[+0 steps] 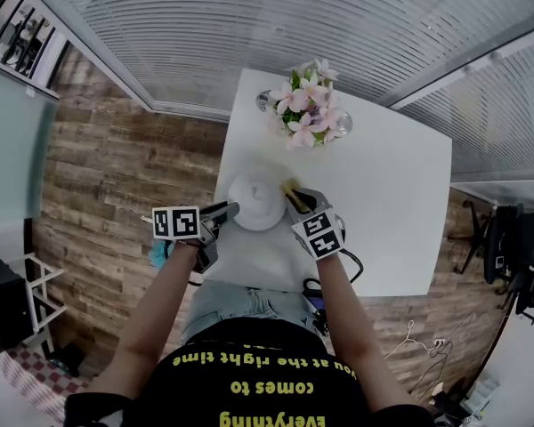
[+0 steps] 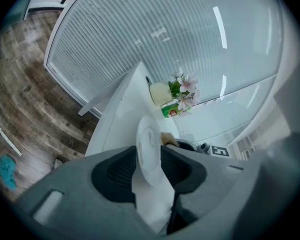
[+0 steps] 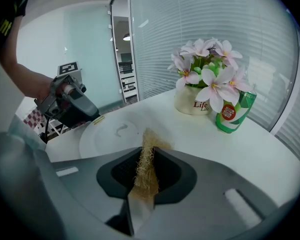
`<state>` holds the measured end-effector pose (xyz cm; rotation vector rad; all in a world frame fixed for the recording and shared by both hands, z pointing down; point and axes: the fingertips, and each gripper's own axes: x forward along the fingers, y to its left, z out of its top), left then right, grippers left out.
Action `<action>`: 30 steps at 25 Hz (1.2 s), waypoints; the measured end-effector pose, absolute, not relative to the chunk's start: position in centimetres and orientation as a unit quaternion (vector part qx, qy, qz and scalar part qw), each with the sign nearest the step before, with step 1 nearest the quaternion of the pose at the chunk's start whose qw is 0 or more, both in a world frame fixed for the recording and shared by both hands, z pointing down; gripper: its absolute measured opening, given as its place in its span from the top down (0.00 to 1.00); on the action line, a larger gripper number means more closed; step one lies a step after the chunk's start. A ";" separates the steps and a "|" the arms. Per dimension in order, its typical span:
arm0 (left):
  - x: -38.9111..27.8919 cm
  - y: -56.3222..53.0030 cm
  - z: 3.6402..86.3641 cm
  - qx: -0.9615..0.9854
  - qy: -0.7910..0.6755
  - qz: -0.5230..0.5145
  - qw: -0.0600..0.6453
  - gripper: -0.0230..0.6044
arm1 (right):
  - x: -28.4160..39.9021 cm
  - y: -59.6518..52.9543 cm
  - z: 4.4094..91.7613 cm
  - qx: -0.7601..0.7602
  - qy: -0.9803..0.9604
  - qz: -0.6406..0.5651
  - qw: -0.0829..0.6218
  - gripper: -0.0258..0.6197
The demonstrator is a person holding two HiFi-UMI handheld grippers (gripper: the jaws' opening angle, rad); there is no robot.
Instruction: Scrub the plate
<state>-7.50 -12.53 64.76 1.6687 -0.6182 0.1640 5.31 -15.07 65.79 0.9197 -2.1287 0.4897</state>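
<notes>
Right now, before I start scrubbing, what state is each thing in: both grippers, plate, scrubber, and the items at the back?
Left gripper: shut on the plate's rim.
Right gripper: shut on the scrubber.
Plate: lying about flat, one grey smear on it.
Scrubber: clamped, tip at the plate's edge; contact unclear.
Bottle: upright, top hidden by flowers.
Flower pot: upright.

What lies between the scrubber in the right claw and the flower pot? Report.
Only bare table between scrubber and flower pot, per the right gripper view.
</notes>
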 end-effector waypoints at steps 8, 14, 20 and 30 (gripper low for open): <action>-6.6 -12.1 65.4 0.724 -0.263 0.084 0.632 0.73 | 5.4 -15.2 65.9 0.361 -0.833 0.197 0.371 0.87; -6.5 -12.6 65.3 0.722 -0.257 0.081 0.638 0.77 | 5.5 -15.4 65.8 0.364 -0.833 0.200 0.366 0.87; -6.0 -11.7 64.9 0.716 -0.216 0.066 0.660 0.80 | 5.7 -15.5 65.9 0.362 -0.835 0.211 0.356 0.87; -3.0 -11.0 65.4 0.733 -0.214 0.102 0.637 0.81 | 5.6 -15.6 66.0 0.362 -0.837 0.210 0.353 0.87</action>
